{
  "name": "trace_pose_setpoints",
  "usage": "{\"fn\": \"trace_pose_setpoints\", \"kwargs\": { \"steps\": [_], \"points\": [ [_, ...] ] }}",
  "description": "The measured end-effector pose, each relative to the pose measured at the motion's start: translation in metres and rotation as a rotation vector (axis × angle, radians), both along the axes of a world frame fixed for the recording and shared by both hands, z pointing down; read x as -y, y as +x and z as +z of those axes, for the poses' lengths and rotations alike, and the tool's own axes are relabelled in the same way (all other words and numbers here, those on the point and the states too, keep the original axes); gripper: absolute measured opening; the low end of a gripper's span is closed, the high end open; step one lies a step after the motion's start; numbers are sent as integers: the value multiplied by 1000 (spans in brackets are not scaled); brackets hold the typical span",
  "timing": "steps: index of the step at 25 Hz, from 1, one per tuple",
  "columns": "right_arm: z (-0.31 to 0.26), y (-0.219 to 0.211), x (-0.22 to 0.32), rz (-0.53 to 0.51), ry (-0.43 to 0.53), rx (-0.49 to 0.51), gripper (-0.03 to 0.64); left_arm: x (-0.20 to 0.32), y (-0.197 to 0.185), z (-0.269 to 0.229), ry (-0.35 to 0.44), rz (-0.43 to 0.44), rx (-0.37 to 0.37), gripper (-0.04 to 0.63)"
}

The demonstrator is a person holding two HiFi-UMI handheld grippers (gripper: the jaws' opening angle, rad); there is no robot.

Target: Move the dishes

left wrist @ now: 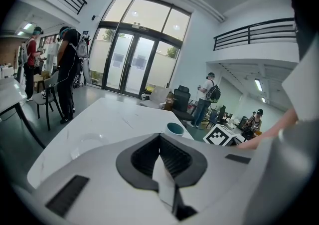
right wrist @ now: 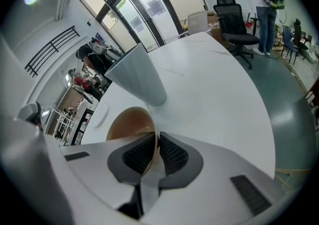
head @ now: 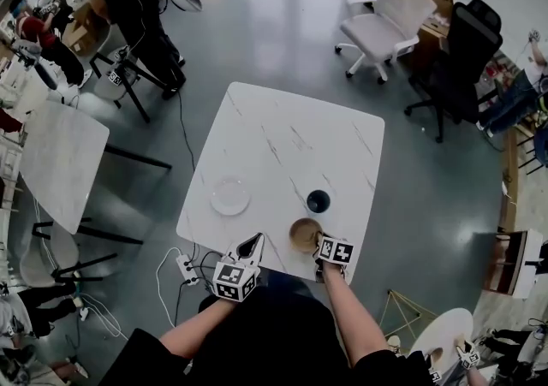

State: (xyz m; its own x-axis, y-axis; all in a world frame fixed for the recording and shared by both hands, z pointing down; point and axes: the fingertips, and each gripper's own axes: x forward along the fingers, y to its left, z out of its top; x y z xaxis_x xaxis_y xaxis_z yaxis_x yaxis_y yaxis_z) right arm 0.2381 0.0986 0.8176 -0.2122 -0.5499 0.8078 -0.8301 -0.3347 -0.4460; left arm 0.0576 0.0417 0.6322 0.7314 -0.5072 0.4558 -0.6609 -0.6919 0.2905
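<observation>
White marble table [head: 291,136], clear plate [head: 230,198], dark cup [head: 318,201], tan bowl [head: 304,234]

steep overhead, two low, table [head: 282,132] shared

A brown bowl [head: 305,234] sits beside dark cup [head: 318,201], clear plate [head: 230,198] apart.

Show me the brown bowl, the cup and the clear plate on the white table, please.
brown bowl [head: 303,234]: head view, on its inside.
cup [head: 318,201]: head view, on its dark opening.
clear plate [head: 230,197]: head view, on its middle.
</observation>
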Motion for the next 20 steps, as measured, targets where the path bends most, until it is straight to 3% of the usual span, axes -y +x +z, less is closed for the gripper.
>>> {"fn": "trace_pose_setpoints", "kwargs": {
  "steps": [4,7,15,20],
  "points": [
    [-5,5,1,-5,16,-40,43,2,3,2,0,15,-9,17],
    [-11,6,2,-6,24,-44,97,6,2,1,1,20,-16,17],
    [-49,13,4,10,60,-142,97,23,-9,-2,-10,-2,-48,17],
    [-95,-45,22,-78,140,-113,89,46,-56,8,-29,-76,-46,17]
  ]
}}
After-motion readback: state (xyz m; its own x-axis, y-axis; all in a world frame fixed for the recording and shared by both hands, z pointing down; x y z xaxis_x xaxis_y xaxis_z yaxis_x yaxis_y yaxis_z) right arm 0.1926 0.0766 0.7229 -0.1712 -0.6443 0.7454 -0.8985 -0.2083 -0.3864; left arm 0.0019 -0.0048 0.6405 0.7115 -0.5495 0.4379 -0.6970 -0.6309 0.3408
